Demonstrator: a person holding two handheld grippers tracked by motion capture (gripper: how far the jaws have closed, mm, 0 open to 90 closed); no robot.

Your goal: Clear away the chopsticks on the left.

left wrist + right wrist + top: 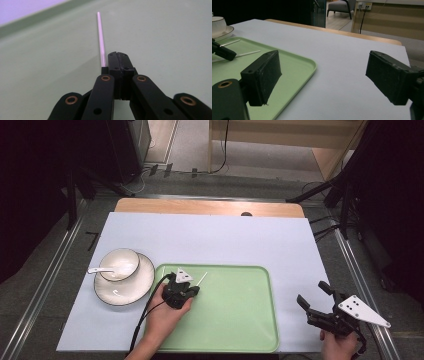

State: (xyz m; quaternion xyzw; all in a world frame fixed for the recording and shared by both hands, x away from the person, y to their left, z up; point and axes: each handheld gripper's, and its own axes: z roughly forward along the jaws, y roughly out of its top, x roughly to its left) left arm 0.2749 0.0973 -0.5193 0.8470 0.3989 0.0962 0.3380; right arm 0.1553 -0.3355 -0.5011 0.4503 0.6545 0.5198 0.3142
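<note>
Left claw (192, 291) low over the green tray (240, 335), near its upper left corner, jaws clenched flat against each other. In the left gripper view, a thin white stick (101, 40) lying on the tray floor just beside the closed tips, along their left edge, running away from them toward the far rim (not between the pads, so nothing grasped). In the high view, same stick (201, 279) poking out past the claw, slanting up and to the right; a second white stick (163, 270) near the tray's corner, mostly hidden by the hand.

Right claw (314, 302) released, jaws spread wide, hovering off the tray's right edge above the pale desk (225, 240), pointing left toward the tray. Nothing between its pads (263, 75) in the right gripper view.

Left of the tray, touching nothing on it: a white bowl (120, 264) on a dark-rimmed plate (125, 292), a white spoon (99, 269) resting against the bowl's left side.
</note>
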